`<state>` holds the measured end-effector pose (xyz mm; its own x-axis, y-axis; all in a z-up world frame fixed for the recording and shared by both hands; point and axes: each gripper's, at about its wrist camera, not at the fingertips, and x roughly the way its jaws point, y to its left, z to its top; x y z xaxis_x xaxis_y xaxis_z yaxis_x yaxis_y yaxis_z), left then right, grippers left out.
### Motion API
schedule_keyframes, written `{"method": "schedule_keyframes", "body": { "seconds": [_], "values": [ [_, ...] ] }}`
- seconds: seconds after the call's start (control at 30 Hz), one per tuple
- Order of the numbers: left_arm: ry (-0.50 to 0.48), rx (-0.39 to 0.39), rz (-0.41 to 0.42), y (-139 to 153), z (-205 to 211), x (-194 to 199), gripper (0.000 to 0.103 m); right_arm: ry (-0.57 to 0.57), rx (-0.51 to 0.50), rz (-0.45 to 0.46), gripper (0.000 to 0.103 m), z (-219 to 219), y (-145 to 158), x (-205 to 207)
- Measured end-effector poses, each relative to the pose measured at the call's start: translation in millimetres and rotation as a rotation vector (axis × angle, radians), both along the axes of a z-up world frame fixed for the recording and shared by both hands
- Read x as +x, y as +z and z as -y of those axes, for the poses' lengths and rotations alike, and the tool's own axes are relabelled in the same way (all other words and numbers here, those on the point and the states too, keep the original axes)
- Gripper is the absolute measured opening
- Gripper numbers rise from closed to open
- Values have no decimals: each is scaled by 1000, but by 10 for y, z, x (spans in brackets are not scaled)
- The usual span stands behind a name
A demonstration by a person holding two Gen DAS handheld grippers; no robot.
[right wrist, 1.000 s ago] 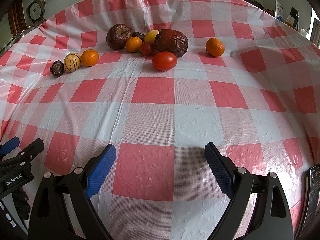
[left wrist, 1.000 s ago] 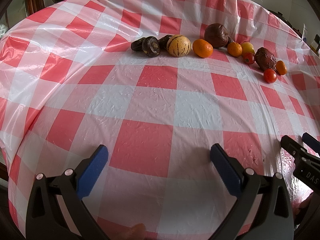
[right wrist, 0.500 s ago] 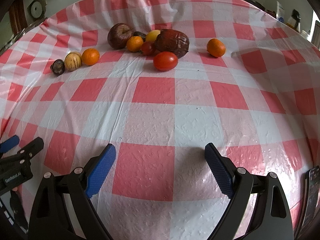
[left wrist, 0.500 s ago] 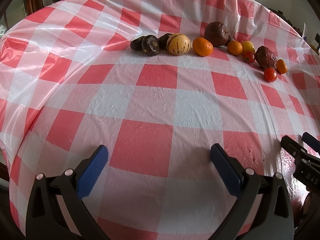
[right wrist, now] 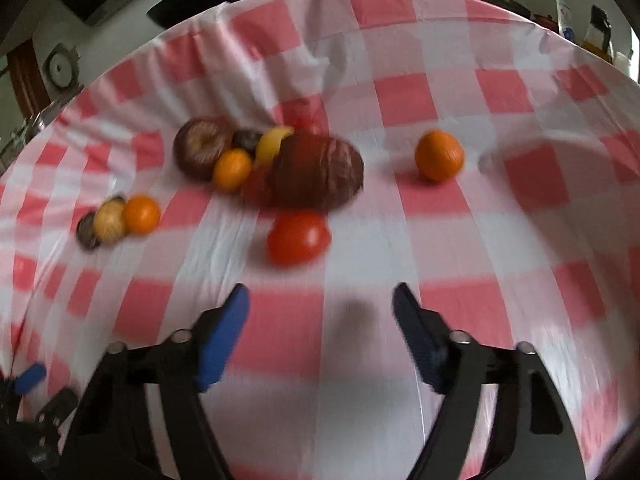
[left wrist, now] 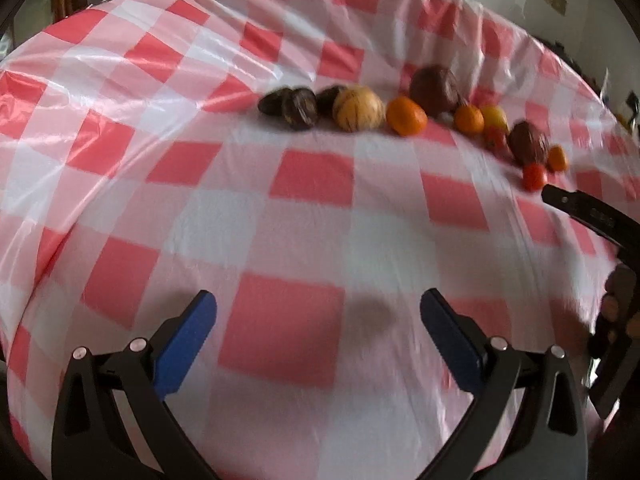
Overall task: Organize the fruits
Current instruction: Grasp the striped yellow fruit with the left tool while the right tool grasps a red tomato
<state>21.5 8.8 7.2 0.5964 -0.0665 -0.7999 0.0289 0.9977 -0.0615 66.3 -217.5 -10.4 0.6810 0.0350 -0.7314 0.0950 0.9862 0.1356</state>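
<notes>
Now the right gripper (right wrist: 320, 312), jaws closing on nothing, nears the round red tomato (right wrist: 298, 237) mid-cloth on the red-and-white checked table (right wrist: 500, 240); centre it between the pads before pinching gently. The left gripper (left wrist: 318, 320) hangs spread wide, empty. Blur smears the clustered fruit behind.

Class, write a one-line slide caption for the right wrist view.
Right gripper, jaws closing with nothing between them, faces a red tomato in front of clustered fruit on the checked tablecloth.
</notes>
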Motion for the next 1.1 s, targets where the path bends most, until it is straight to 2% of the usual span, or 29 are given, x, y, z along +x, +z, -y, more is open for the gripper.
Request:
{"method": "schedule_keyframes", "body": {
  "seconds": [0.17,0.3,0.4,0.5,0.57,0.7,0.77,1.0,1.07,1.1],
  "values": [
    [17,-2,-5,8,-51,301,102,55,-4,-19,56,-94,-27,251],
    [13,27,25,40,-29,469,102,74,14,-42,51,-76,-59,297],
    [1,39,39,57,6,618,101,65,-14,-47,41,-79,-79,299],
    [-24,54,50,58,79,788,94,65,25,-37,40,-12,-82,283],
    [-41,36,43,47,138,894,87,64,34,-34,40,22,-82,270],
    [-47,7,32,26,278,1141,84,63,43,-32,40,55,-79,251],
    [-51,5,10,-14,361,1280,74,63,44,-32,40,54,-80,253],
    [-39,62,16,-28,460,1588,63,64,48,-30,40,90,-62,211],
    [-42,67,21,-21,454,1622,49,65,48,-31,40,47,-74,244],
    [-56,54,26,-14,455,1615,47,65,50,-30,40,48,-73,242]
  ]
}}
